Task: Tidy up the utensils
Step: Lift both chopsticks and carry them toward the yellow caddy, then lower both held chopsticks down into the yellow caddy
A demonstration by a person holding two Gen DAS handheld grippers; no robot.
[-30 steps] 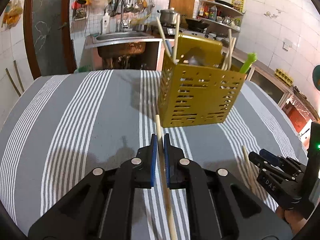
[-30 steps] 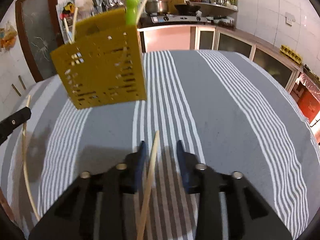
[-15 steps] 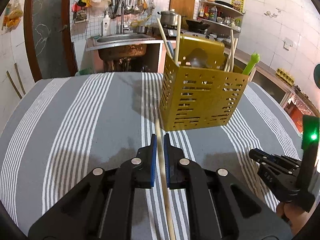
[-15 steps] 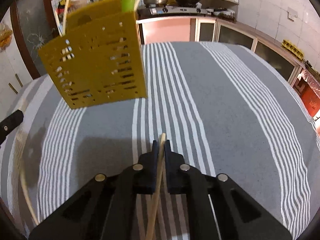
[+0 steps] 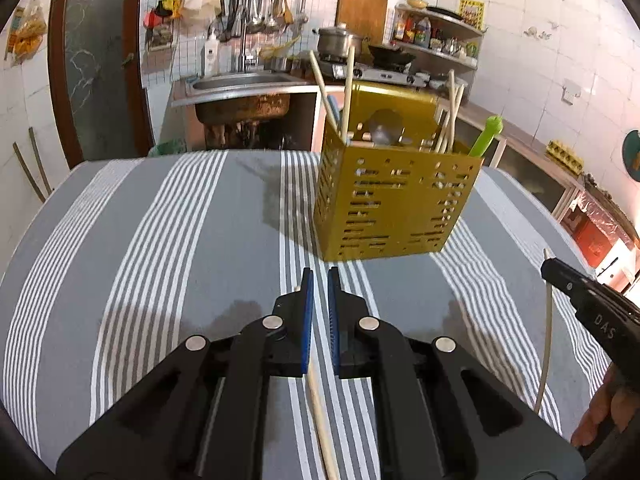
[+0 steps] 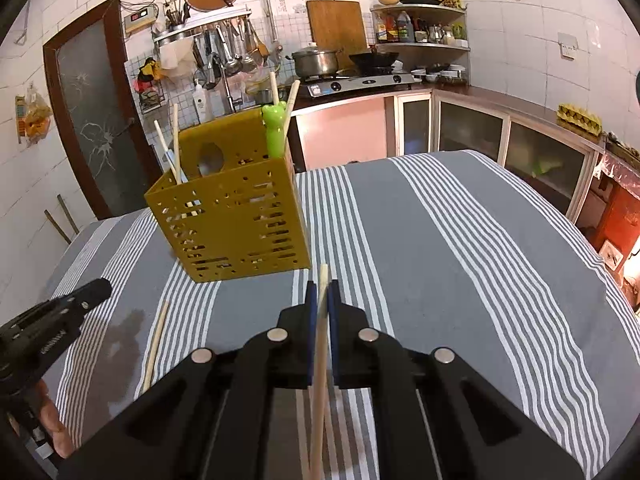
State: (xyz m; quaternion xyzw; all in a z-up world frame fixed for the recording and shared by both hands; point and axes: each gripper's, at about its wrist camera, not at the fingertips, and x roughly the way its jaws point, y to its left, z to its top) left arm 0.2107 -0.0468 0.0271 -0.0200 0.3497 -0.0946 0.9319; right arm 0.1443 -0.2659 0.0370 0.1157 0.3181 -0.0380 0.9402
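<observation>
step in hand: right hand-held gripper [image 6: 322, 300] closed on a chopstick [image 6: 319, 368], clear of the worktop [image 6: 460, 264]; left hand-held gripper [image 5: 319, 300] closed on another chopstick [image 5: 320, 420]. next: carry each over the yellow holder [image 6: 236, 220], just ahead, and lower it tip-first

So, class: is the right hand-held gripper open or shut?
Shut: the right hand-held gripper has its blue pads clamped on a chopstick, lifted off the striped cloth.
</observation>
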